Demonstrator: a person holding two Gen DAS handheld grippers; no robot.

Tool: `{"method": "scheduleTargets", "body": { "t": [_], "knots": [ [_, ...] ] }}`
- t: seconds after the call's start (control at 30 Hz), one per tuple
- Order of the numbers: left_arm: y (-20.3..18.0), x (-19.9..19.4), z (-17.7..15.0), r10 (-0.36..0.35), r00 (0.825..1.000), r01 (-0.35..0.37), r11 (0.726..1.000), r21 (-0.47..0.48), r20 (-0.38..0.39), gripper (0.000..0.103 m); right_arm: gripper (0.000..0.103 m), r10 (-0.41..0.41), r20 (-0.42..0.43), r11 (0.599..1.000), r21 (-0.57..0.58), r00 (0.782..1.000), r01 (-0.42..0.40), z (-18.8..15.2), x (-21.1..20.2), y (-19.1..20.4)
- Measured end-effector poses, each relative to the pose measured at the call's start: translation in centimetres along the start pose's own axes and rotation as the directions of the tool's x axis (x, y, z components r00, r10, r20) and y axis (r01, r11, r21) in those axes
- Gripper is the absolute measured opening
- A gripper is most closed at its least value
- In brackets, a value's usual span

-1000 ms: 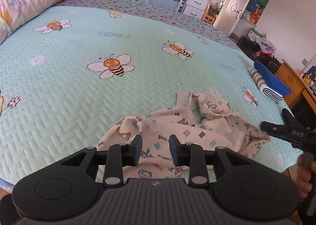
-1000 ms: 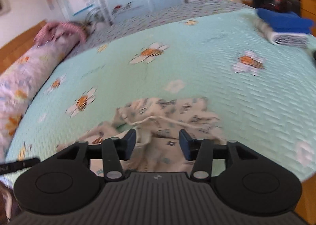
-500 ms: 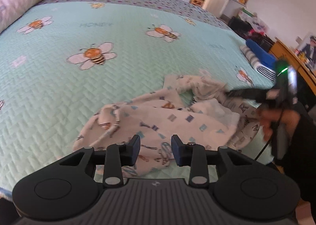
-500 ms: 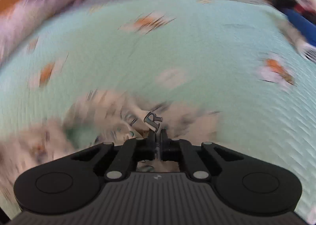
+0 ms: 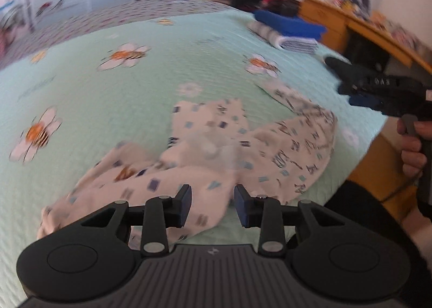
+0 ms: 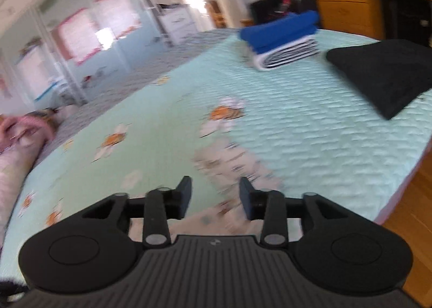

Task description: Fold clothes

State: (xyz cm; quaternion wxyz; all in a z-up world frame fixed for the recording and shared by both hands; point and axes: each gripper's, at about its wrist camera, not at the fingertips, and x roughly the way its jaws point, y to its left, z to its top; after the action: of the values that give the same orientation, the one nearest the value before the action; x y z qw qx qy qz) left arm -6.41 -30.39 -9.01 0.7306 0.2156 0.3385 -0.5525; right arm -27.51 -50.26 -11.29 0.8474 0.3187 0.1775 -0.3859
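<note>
Item: one cream garment [image 5: 237, 151] with a letter-and-square print, lying crumpled and unfolded on the mint quilted bed [image 5: 113, 97], near the bed's front edge and toward its front right corner. Left claw [image 5: 212, 206]: fingers spread, nothing held; the garment's near hem is seen between and just beyond the fingertips, apparently below them rather than gripped. Right claw [image 6: 215, 198]: fingers likewise spread and empty, with a blurred strip of the same garment [image 6: 229, 162] lying ahead of and beneath it; in the left wrist view this claw [image 5: 348, 80] is seen raised beside the garment's right end, near the bed's right edge. Also listed: a folded blue and striped stack [image 6: 283, 40] toward the far right corner of the bed, and a folded black item [image 6: 383, 73] along the right edge, both well apart from the garment. Risks judged from here: several bunched layers may be pinched at once, so that the cloth cannot be spread flat; a pull toward the right edge may drag the garment off the bed; motion blur in both views suggests fast travel, by which a hem may be missed.
</note>
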Motion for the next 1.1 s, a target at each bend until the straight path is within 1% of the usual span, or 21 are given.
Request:
{"method": "scheduleTargets", "body": {
  "t": [0.07, 0.13, 0.2, 0.3, 0.33, 0.37, 0.4, 0.43, 0.5, 0.57, 0.63, 0.73, 0.8, 0.83, 0.87, 0.9, 0.93, 0.97, 1.0, 1.1],
  "knots": [
    [-0.9, 0.9, 0.5, 0.02, 1.0, -0.02, 0.998, 0.052, -0.013, 0.044, 0.048, 0.076, -0.05, 0.997, 0.001, 0.996, -0.076, -1.4, 0.5, 1.7],
    [-1.4, 2.0, 0.9, 0.044, 0.999, -0.041, 0.995, 0.094, -0.023, 0.046, 0.048, 0.15, -0.11, 0.988, -0.022, 0.983, -0.153, -2.4, 1.2, 3.6],
    [-1.8, 3.3, 1.1, 0.07, 0.997, -0.065, 0.991, 0.115, -0.039, 0.047, 0.048, 0.189, -0.156, 0.979, -0.048, 0.969, -0.199, -3.2, 1.8, 5.4],
    [-1.6, 5.2, 1.4, 0.071, 0.995, -0.063, 0.992, 0.113, -0.068, 0.046, 0.048, 0.202, -0.191, 0.976, -0.039, 0.961, -0.213, -3.7, 2.4, 6.0],
    [-1.4, 5.7, 1.3, 0.065, 0.995, -0.057, 0.993, 0.107, -0.075, 0.042, 0.049, 0.202, -0.199, 0.977, -0.033, 0.959, -0.213, -3.8, 2.5, 6.0],
    [-1.1, 6.0, 1.3, 0.058, 0.995, -0.05, 0.994, 0.093, -0.079, 0.021, 0.048, 0.198, -0.201, 0.978, -0.025, 0.959, -0.207, -3.9, 2.4, 5.8],
    [-0.6, 6.1, 1.4, 0.05, 0.995, -0.044, 0.997, 0.066, -0.081, 0.01, 0.049, 0.191, -0.199, 0.98, -0.016, 0.961, -0.198, -3.8, 2.4, 5.3],
    [0.1, 5.6, 1.5, 0.037, 0.997, -0.035, 0.999, 0.028, -0.063, 0.009, 0.049, 0.185, -0.197, 0.982, -0.006, 0.963, -0.19, -3.6, 2.3, 4.9],
    [1.6, 3.7, 1.8, 0.009, 1.0, -0.009, 0.998, -0.055, -0.002, 0.007, 0.048, 0.176, -0.187, 0.984, 0.005, 0.966, -0.178, -3.5, 1.8, 4.3],
    [3.1, 1.3, 2.2, -0.004, 0.998, 0.013, 0.992, -0.125, 0.069, 0.007, 0.048, 0.18, -0.177, 0.983, 0.003, 0.968, -0.183, -3.3, 1.3, 3.8],
    [4.4, -2.3, 2.4, 0.001, 0.99, 0.021, 0.988, -0.152, 0.142, 0.007, 0.049, 0.203, -0.169, 0.978, -0.012, 0.964, -0.208, -3.1, 0.7, 3.8],
    [6.4, -7.9, 1.9, 0.018, 0.971, 0.025, 0.984, -0.178, 0.238, 0.007, 0.049, 0.253, -0.166, 0.965, -0.03, 0.953, -0.261, -3.0, 0.5, 4.5],
    [7.4, -10.5, 0.8, 0.038, 0.963, 0.015, 0.981, -0.192, 0.267, 0.007, 0.049, 0.301, -0.173, 0.948, -0.048, 0.938, -0.313, -3.2, 0.3, 5.6],
    [7.7, -11.2, 0.1, 0.048, 0.963, 0.005, 0.981, -0.196, 0.264, 0.007, 0.05, 0.329, -0.183, 0.936, -0.064, 0.927, -0.345, -3.4, 0.2, 6.3],
    [7.9, -11.5, -0.7, 0.06, 0.966, -0.01, 0.98, -0.199, 0.25, 0.007, 0.052, 0.352, -0.199, 0.924, -0.083, 0.915, -0.374, -3.7, 0.1, 6.8],
    [8.0, -11.5, -1.4, 0.073, 0.97, -0.025, 0.979, -0.202, 0.233, 0.007, 0.053, 0.377, -0.227, 0.906, -0.111, 0.898, -0.408, -4.2, 0.0, 7.7],
    [8.0, -11.4, -2.1, 0.084, 0.973, -0.038, 0.977, -0.21, 0.214, 0.007, 0.056, 0.399, -0.259, 0.886, -0.14, 0.88, -0.443, -4.7, -0.1, 8.5],
    [7.9, -11.3, -2.8, 0.087, 0.976, -0.042, 0.975, -0.218, 0.2, 0.007, 0.056, 0.415, -0.298, 0.861, -0.176, 0.86, -0.477, -5.3, -0.2, 9.6],
    [7.9, -11.2, -3.5, 0.088, 0.978, -0.044, 0.973, -0.227, 0.189, 0.007, 0.056, 0.424, -0.323, 0.84, -0.21, 0.846, -0.501, -6.0, -0.6, 10.4],
    [7.6, -10.6, -4.5, 0.081, 0.98, -0.035, 0.969, -0.244, 0.182, 0.007, 0.059, 0.448, -0.362, 0.783, -0.282, 0.818, -0.554, -7.6, -2.2, 11.7]
  ]
}}
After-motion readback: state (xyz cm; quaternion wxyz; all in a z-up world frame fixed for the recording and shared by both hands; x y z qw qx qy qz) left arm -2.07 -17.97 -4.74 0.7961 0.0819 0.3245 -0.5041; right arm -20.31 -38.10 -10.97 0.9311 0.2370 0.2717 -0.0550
